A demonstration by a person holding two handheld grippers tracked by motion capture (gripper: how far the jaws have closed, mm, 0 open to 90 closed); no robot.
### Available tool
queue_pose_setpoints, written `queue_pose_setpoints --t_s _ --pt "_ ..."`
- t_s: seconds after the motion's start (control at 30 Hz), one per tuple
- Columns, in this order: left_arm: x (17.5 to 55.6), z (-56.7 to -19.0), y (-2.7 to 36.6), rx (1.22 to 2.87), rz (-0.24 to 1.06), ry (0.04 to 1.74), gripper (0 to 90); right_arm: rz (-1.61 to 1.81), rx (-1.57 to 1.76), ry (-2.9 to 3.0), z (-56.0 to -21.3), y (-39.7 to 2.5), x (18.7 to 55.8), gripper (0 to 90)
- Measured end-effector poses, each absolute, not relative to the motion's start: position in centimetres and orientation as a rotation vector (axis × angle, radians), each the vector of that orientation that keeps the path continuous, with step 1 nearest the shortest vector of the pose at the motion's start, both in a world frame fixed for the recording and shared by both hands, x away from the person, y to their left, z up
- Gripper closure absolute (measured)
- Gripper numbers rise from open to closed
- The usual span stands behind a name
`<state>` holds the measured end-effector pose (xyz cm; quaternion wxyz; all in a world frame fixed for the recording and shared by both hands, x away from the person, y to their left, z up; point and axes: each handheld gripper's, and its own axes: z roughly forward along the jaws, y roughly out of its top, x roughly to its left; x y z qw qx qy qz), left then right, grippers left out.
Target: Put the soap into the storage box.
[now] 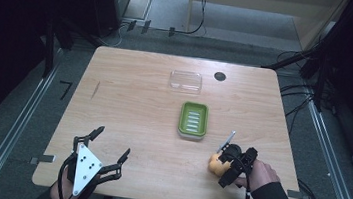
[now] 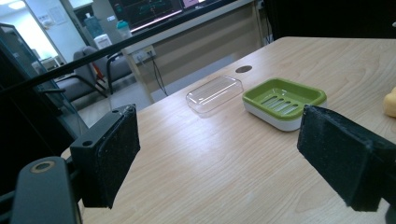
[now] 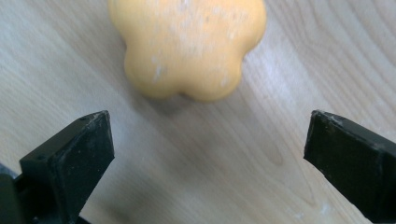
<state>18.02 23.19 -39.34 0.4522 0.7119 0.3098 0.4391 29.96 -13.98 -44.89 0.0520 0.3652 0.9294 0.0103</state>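
Claw jaws on the right claw point(image 3: 208, 140) stand wide apart and hold nothing, pointing down at a yellow-orange, flower-shaped soap point(image 3: 187, 46) that lies flat on the wooden desk point(image 3: 196, 168). The soap sits just beyond the jaw tips, not yet between them and not touched. In the high view the soap point(image 1: 215, 165) lies near the desk's front right edge, partly under the right claw point(image 1: 228, 160), which a hand in a dark sleeve holds from the lower right.

Further back, near the middle of the desk, sits a green soap dish point(image 1: 193, 120) on a white base, with a slotted floor and nothing in it. Its clear plastic lid point(image 1: 185, 80) lies apart behind it, toward the far edge.

At the front left, the left claw point(image 1: 109, 144) hovers over bare wood with its 2 jaws spread, also holding nothing, and faces the dish point(image 2: 284, 99) and lid point(image 2: 215, 93).

Judging by this, the work is at its start: the soap is being approached for a grasp. Gripping it, carrying it to the dish and perhaps fitting the lid all appear left to do.
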Motion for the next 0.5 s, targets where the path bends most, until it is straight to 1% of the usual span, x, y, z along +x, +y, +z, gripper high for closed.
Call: queue_pose_setpoints --t_s 0.3,0.4,0.43,0.5 --pt "18.0 -39.3 23.2 1.757 1.085 0.767 13.5 0.081 1.111 2.833 -45.3 -12.7 30.8 2.2" --pt "18.0 -39.3 23.2 1.755 1.085 0.767 13.5 0.097 1.106 2.831 -45.5 -12.3 31.1 13.1" --pt "18.0 -39.3 23.2 1.755 1.085 0.767 13.5 0.105 1.103 2.832 -45.5 -12.2 31.2 15.1" --pt "18.0 -39.3 23.2 1.755 1.086 0.767 13.5 0.103 1.102 2.833 -45.7 -12.1 31.3 15.2"
